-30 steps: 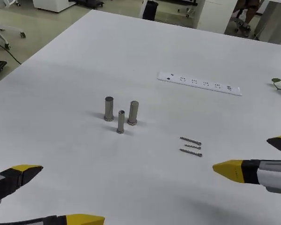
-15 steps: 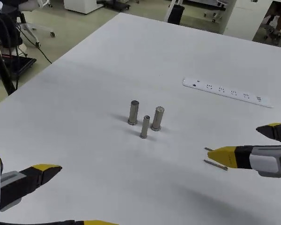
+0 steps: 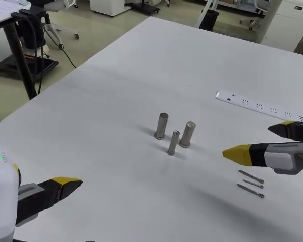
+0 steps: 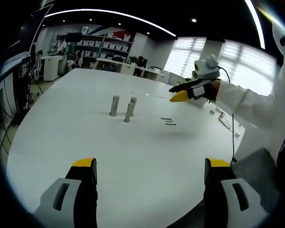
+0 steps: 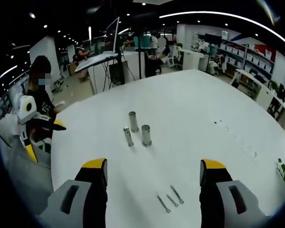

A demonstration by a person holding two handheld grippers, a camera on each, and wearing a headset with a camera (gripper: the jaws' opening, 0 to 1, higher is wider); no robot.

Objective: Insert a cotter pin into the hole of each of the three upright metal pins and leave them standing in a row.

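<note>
Cotter pins (image 3: 252,184) first: three thin wire pieces lying flat and parallel on the white table (image 3: 106,101), near right, close by the right gripper (image 5: 153,164) on its near side. I judge them light, stiff and prone to skating on the smooth top. A pinch across the shank near one end should do, though I cannot tell which end carries the head.

Upright metal pins (image 3: 187,134) stand mid-table in a tight triangle, not a row, left of the cotter pins and apart from them. They look like solid steel with a small flange at the foot, so I take them to be heavy for their size, smooth, and easy to tip if nudged high. Best steadied low on the barrel. Cross holes too small for me to see.

Right gripper jaws stand wide apart, nothing between them. Left gripper (image 4: 151,164) likewise wide and empty, near left, well apart from the work.

Room: bare table all round the cluster. Power strip (image 3: 260,106) lies far right, well apart from the cotter pins. Table's left edge drops to the floor, well clear of everything.
</note>
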